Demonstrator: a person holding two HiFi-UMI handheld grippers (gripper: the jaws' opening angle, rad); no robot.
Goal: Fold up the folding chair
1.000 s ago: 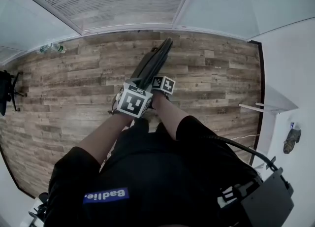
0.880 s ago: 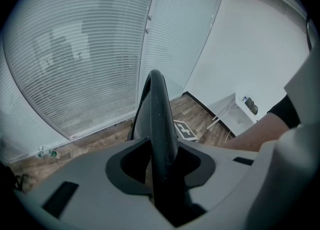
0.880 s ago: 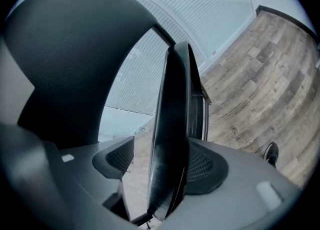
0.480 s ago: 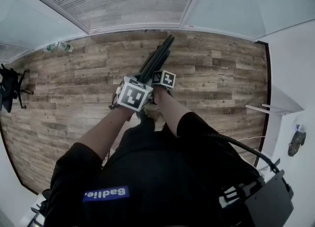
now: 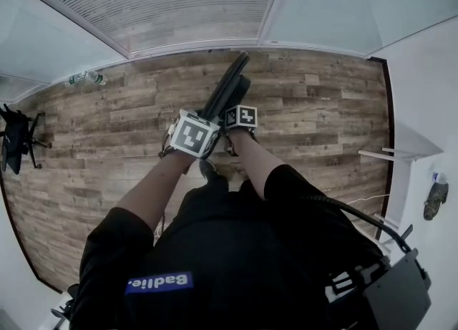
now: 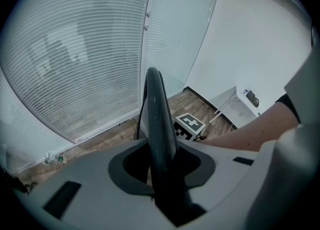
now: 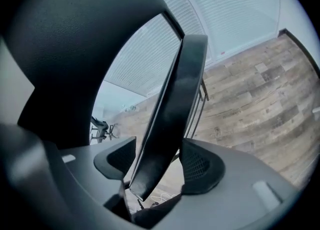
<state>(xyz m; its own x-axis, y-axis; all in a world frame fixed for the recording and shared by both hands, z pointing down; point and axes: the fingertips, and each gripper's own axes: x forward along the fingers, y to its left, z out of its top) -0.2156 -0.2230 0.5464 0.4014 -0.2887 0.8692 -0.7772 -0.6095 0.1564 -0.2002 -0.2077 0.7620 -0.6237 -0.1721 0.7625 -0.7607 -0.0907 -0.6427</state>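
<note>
Folding chair (image 5: 227, 91) sits upper centre of the head view, seen edge-on. It runs from the two grippers up toward the blinds (image 5: 186, 6), over wood floor (image 5: 322, 114).

Vs a second ago: profile is slimmer, seat and back look closed flat on each other, and the whole thing sits slightly higher in frame. Judgement: fold is essentially done; what's left is steadying it or setting it down.

Left gripper (image 6: 162, 169): jaws narrow, clamped on the chair's thin dark edge, which runs straight up the centre of its view.

Right gripper (image 7: 160, 166): jaws have just been closing a little, wider black panel between them, pads on it.

Both forearms reach forward side by side at frame centre, grippers pitched down. Marker cubes are close together, left one lower in frame.
</note>
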